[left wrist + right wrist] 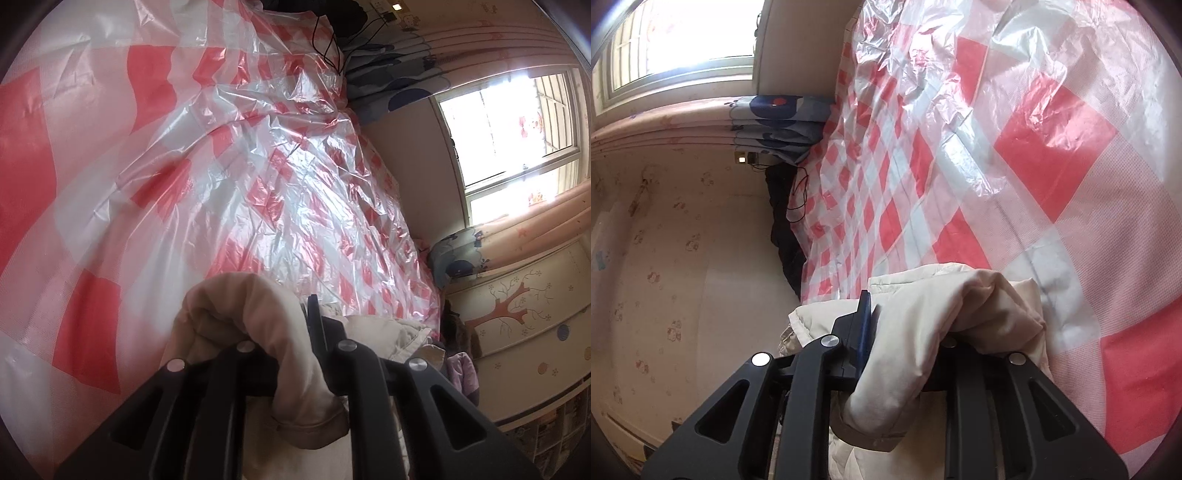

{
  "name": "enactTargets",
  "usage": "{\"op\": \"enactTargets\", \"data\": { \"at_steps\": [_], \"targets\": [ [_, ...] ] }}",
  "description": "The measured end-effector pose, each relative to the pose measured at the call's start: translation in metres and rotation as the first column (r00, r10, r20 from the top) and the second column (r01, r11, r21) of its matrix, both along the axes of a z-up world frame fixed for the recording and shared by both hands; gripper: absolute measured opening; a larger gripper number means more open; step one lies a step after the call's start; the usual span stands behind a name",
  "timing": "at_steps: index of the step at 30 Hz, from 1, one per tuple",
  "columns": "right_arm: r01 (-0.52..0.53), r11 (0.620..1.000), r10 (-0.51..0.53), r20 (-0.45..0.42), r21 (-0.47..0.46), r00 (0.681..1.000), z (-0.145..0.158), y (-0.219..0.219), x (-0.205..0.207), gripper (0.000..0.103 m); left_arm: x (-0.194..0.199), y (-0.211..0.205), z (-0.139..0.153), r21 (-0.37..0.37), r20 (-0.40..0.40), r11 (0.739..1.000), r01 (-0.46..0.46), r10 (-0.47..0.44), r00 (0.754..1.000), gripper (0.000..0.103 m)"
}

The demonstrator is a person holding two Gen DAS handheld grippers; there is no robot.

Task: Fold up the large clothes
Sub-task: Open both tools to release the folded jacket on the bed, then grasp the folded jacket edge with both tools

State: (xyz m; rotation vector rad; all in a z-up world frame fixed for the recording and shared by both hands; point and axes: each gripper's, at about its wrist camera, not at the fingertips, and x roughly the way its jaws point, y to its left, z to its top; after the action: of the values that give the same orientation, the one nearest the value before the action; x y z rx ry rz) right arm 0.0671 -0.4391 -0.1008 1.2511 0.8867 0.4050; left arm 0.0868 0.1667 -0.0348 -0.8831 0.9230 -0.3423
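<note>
Left tongs (295, 332): black, two fingers, clamped on a bunched fold of a cream padded coat (255, 317). The cloth humps up over one finger and hides it; the other finger (314, 317) stands clear beside the fold. A hemmed edge of the coat hangs down between the black frame arms.

Right tongs (905, 325): black, with a blue pad on the visible finger (865, 325), clamped on another fold of the same coat (945, 295). The cloth drapes over the far finger and covers it. A cuff-like end droops below the grip.

Coat: pale cream, quilted, held up at two points, with more of its bulk lying on the bed beneath and behind the tongs, at the near edge of the bed in both views.

Bed: covered by a crinkled plastic sheet (229, 177) in red and white checks, which spreads from the near edge to the far end. The sheet is glossy and creased, most so toward the far end.

Far end of bed: a dark heap of cloth (783, 229) with a thin black cable (328, 40) trailing over the sheet.

Surroundings: a bright window (509, 125); a curtain (779, 118) with blue and orange shapes; a pale cupboard with a painted tree (509, 306); wallpaper with small prints (672, 258).
</note>
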Motion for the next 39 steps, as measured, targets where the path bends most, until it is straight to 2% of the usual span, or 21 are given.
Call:
{"op": "enactTargets", "data": {
  "at_steps": [3, 5, 7, 8, 9, 12, 15, 16, 17, 19, 20, 22, 24, 25, 26, 28, 30, 33, 35, 38, 39],
  "targets": [
    [-0.006, 1.000, 0.006, -0.019, 0.017, 1.000, 0.000, 0.000, 0.006, 0.031, 0.004, 0.001, -0.005, -0.006, -0.023, 1.000, -0.008, 0.008, 1.000, 0.018],
    [0.000, 0.998, 0.001, -0.021, 0.063, 1.000, 0.002, -0.003, 0.007, 0.045, 0.005, 0.002, -0.005, -0.032, -0.034, 0.999, -0.015, 0.014, 0.999, 0.022],
    [0.030, 0.994, -0.031, 0.013, 0.108, 0.999, 0.011, -0.007, 0.005, 0.072, 0.004, 0.004, -0.001, -0.075, -0.033, 0.997, -0.027, 0.025, 0.999, 0.028],
    [0.055, 0.993, -0.058, 0.027, 0.100, 0.998, 0.019, -0.010, 0.004, 0.078, 0.002, 0.005, 0.003, -0.101, -0.028, 0.994, -0.034, 0.031, 0.999, 0.030],
    [0.080, 0.993, -0.083, 0.036, 0.083, 0.996, 0.027, -0.011, 0.002, 0.087, -0.001, 0.007, 0.007, -0.139, -0.015, 0.989, -0.041, 0.040, 0.999, 0.036],
    [0.070, 0.997, -0.069, 0.067, -0.016, 0.995, 0.056, -0.005, -0.006, 0.089, -0.015, 0.008, 0.026, -0.240, 0.065, 0.968, -0.075, 0.093, 0.994, 0.065],
    [0.002, 0.968, 0.031, 0.126, -0.252, 0.992, 0.097, 0.027, -0.017, 0.089, -0.029, 0.010, 0.053, -0.285, 0.142, 0.952, -0.115, 0.161, 0.977, 0.073],
    [-0.032, 0.947, 0.081, 0.142, -0.319, 0.987, 0.109, 0.042, -0.022, 0.089, -0.033, 0.005, 0.066, -0.268, 0.184, 0.958, -0.105, 0.157, 0.970, 0.074],
    [-0.068, 0.920, 0.134, 0.147, -0.385, 0.980, 0.118, 0.060, -0.025, 0.089, -0.037, -0.006, 0.081, -0.216, 0.242, 0.974, -0.066, 0.119, 0.963, 0.074],
    [-0.144, 0.840, 0.244, 0.127, -0.524, 0.961, 0.129, 0.100, -0.029, 0.089, -0.043, -0.051, 0.109, -0.045, 0.330, 0.997, 0.068, -0.050, 0.943, 0.076],
    [-0.185, 0.786, 0.300, 0.102, -0.590, 0.949, 0.129, 0.120, -0.029, 0.089, -0.047, -0.078, 0.115, 0.037, 0.342, 0.989, 0.146, -0.150, 0.928, 0.076],
    [-0.236, 0.670, 0.366, 0.036, -0.704, 0.930, 0.121, 0.155, -0.026, 0.089, -0.055, -0.143, 0.118, 0.201, 0.325, 0.926, 0.320, -0.371, 0.870, 0.076],
    [-0.264, 0.611, 0.381, -0.016, -0.746, 0.925, 0.103, 0.177, -0.018, 0.089, -0.059, -0.196, 0.108, 0.297, 0.283, 0.846, 0.442, -0.520, 0.806, 0.076],
    [-0.262, 0.578, 0.362, -0.045, -0.773, 0.931, 0.093, 0.184, -0.014, 0.089, -0.056, -0.219, 0.098, 0.328, 0.241, 0.811, 0.485, -0.568, 0.787, 0.076],
    [-0.266, 0.552, 0.352, -0.067, -0.790, 0.933, 0.082, 0.188, -0.008, 0.089, -0.050, -0.234, 0.088, 0.352, 0.200, 0.791, 0.501, -0.586, 0.785, 0.076],
    [-0.260, 0.520, 0.322, -0.096, -0.814, 0.942, 0.064, 0.191, 0.004, 0.089, -0.027, -0.255, 0.059, 0.383, 0.094, 0.769, 0.511, -0.583, 0.807, 0.076],
    [-0.247, 0.516, 0.288, -0.105, -0.820, 0.952, 0.052, 0.188, 0.020, 0.089, -0.002, -0.258, 0.033, 0.392, 0.011, 0.782, 0.484, -0.530, 0.848, 0.076],
    [-0.249, 0.528, 0.253, -0.129, -0.812, 0.959, 0.038, 0.180, 0.041, 0.089, 0.031, -0.248, 0.003, 0.383, -0.055, 0.817, 0.430, -0.444, 0.894, 0.065],
    [-0.254, 0.512, 0.245, -0.144, -0.821, 0.959, 0.035, 0.177, 0.056, 0.089, 0.043, -0.244, -0.010, 0.368, -0.078, 0.832, 0.415, -0.417, 0.905, 0.064],
    [-0.266, 0.495, 0.234, -0.168, -0.827, 0.958, 0.036, 0.177, 0.067, 0.088, 0.041, -0.247, -0.012, 0.391, -0.074, 0.825, 0.407, -0.413, 0.908, 0.064],
    [-0.234, 0.491, 0.217, -0.142, -0.839, 0.966, 0.045, 0.177, 0.063, 0.088, 0.037, -0.246, -0.008, 0.397, -0.070, 0.823, 0.405, -0.413, 0.908, 0.064]
  ]
}}
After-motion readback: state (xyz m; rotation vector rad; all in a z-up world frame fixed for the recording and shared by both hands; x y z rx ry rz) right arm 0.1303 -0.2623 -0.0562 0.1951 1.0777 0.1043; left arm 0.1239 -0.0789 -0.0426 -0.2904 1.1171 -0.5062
